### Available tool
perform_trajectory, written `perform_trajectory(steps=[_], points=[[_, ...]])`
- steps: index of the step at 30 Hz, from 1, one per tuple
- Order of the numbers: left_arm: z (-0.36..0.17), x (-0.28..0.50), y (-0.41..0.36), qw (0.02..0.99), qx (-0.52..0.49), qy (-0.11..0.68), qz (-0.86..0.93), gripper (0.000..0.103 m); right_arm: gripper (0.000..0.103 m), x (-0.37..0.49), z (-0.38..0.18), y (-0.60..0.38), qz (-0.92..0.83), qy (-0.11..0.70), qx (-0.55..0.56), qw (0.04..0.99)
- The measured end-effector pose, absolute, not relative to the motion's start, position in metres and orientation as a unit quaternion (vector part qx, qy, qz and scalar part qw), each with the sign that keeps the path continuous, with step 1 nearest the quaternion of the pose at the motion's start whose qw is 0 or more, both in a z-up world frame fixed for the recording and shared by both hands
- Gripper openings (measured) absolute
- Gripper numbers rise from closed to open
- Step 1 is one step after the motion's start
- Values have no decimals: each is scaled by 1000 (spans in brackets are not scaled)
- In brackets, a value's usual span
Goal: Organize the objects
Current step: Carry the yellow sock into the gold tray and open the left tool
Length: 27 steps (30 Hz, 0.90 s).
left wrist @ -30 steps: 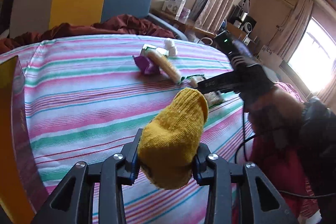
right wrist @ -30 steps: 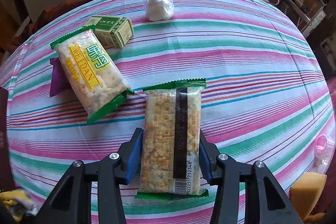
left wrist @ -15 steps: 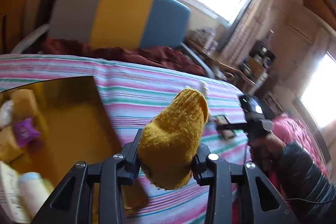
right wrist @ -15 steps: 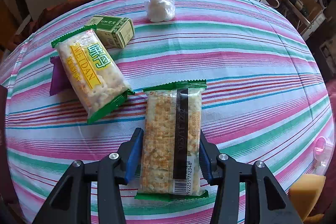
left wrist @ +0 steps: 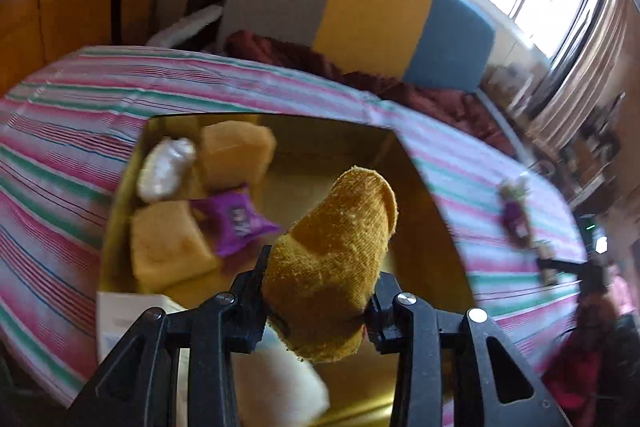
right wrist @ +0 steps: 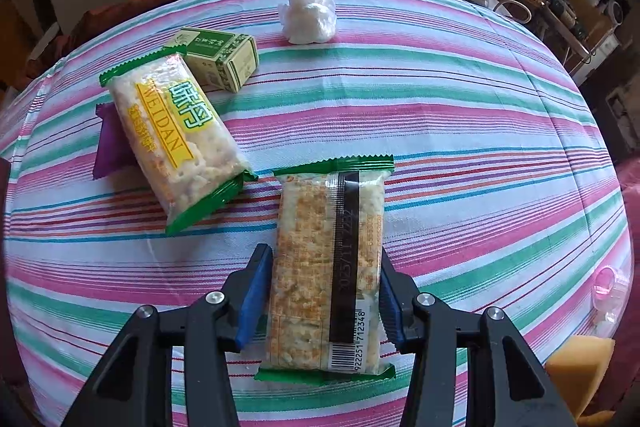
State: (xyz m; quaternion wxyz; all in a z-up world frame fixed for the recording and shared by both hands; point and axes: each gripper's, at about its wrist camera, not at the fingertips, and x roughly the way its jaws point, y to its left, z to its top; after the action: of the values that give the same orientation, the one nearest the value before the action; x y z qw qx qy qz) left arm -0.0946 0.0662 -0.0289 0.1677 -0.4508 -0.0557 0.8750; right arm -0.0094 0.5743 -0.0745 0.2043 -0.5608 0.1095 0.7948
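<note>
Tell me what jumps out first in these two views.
The left gripper clamps a mustard-yellow knitted sock above a gold box holding sponges and a purple packet. The right gripper grips a green-edged cracker pack over the striped tablecloth.

We see the box (left wrist: 436, 211) resting on the worktop (left wrist: 80, 163), two sponges (left wrist: 168, 247) and a packet (left wrist: 236, 223) inside it. Elsewhere, one cracker pack (right wrist: 176, 135) lies left of another (right wrist: 324, 263), a carton (right wrist: 220, 59) and wad (right wrist: 308, 11) behind them.
</note>
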Motion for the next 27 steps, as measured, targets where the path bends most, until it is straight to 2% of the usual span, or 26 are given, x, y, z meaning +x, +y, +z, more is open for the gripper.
perform_trajectory(steps=[9,13,15,18,24,27], points=[[-79,-124,77,112,-501,49,857,46,51,-10,-77,576,795,105,-561,205],[-76,-120,76,115,-495,45,860,50,51,-10,-77,576,795,105,-561,206],[-71,-119,71,116,-493,29,862,63,51,-8,-80,583,795,104,-561,206],[-59,-111,62,120,-479,10,870,70,52,-10,-80,583,795,104,-560,206],[-36,-92,44,127,-450,-7,884,73,52,-14,-86,587,794,93,-563,209],[-24,-81,32,109,-430,-9,896,73,44,-17,-86,584,797,89,-562,202]])
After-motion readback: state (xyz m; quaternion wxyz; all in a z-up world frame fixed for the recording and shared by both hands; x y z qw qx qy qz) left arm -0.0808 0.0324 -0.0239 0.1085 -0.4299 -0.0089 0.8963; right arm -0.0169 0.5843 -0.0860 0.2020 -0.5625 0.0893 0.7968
